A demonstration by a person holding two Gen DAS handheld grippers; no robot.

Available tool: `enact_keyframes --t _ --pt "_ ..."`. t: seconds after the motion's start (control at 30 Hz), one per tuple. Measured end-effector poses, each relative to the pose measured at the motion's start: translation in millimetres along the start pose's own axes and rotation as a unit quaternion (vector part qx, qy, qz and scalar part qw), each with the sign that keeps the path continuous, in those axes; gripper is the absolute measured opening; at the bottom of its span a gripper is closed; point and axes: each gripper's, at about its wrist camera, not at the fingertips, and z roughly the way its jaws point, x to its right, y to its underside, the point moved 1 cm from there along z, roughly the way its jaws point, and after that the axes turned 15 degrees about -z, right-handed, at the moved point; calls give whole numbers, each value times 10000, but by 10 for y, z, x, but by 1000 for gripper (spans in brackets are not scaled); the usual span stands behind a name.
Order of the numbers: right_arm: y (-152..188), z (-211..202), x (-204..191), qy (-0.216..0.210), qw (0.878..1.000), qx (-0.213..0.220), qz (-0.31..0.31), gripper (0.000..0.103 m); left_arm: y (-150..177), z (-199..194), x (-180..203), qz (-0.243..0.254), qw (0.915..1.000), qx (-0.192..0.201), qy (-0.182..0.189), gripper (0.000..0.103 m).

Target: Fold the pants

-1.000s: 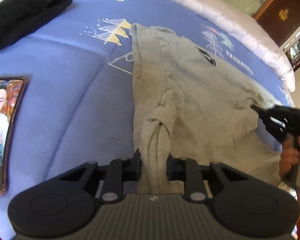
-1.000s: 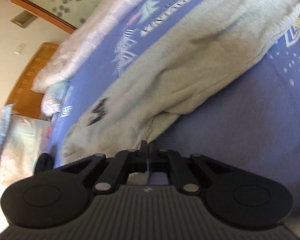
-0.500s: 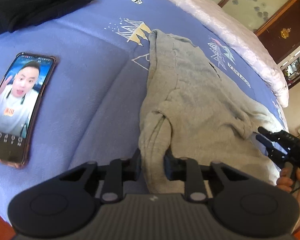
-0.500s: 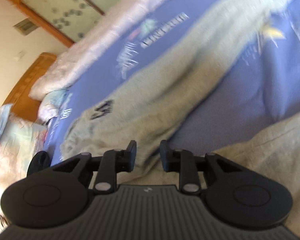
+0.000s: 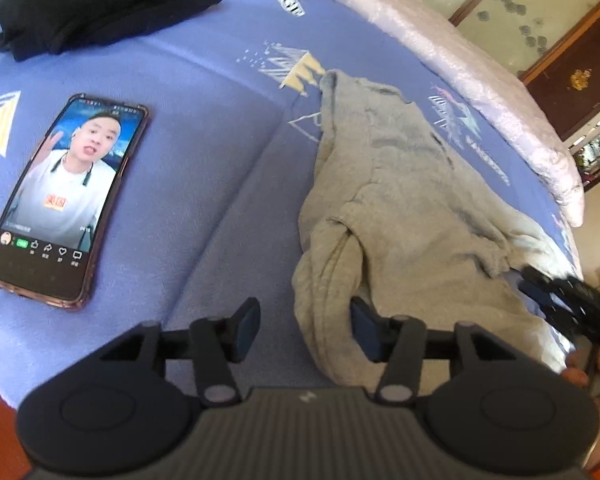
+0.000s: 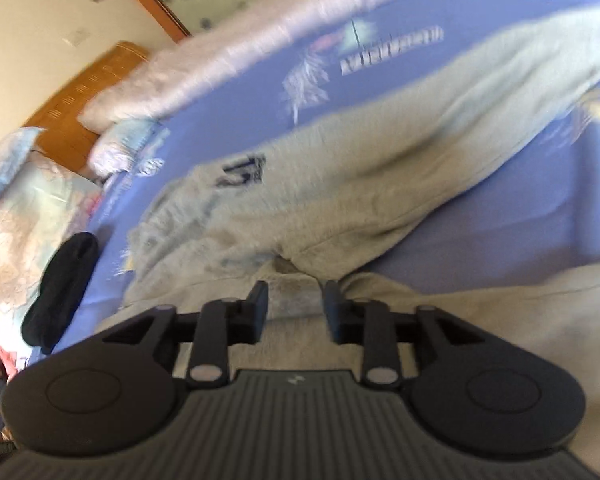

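Grey sweatpants (image 5: 404, 216) lie folded lengthwise on a blue printed bedsheet (image 5: 204, 168). My left gripper (image 5: 304, 330) is open; a bunched grey fold lies loose between its fingers. My right gripper shows in the left wrist view (image 5: 540, 292) at the pants' right edge. In the right wrist view the right gripper (image 6: 294, 308) is open over a cloth edge, with the pants (image 6: 380, 184) stretching away; this view is blurred.
A lit phone (image 5: 66, 196) lies on the sheet left of the pants. Black clothing (image 5: 96, 0) sits at the far left. A pale quilt (image 5: 440, 52) runs along the far bed edge. A black item (image 6: 62, 284) lies at the left.
Both grippers opened and let go of the grey cloth. The left gripper pulled back and rightward-up, so the phone now shows fully. The right gripper shifted over the pants.
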Motion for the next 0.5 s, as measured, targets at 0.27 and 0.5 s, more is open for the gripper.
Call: enact_keyframes --t 0.27,0.5 --pt "545 -1344 858 559 9935 516 852 35 140 -321 -31 -156 9994 37 295 56" --pt "1130 -2260 1574 1546 9621 1027 1998 35 290 -265 120 -114 9996 -89 251 59"
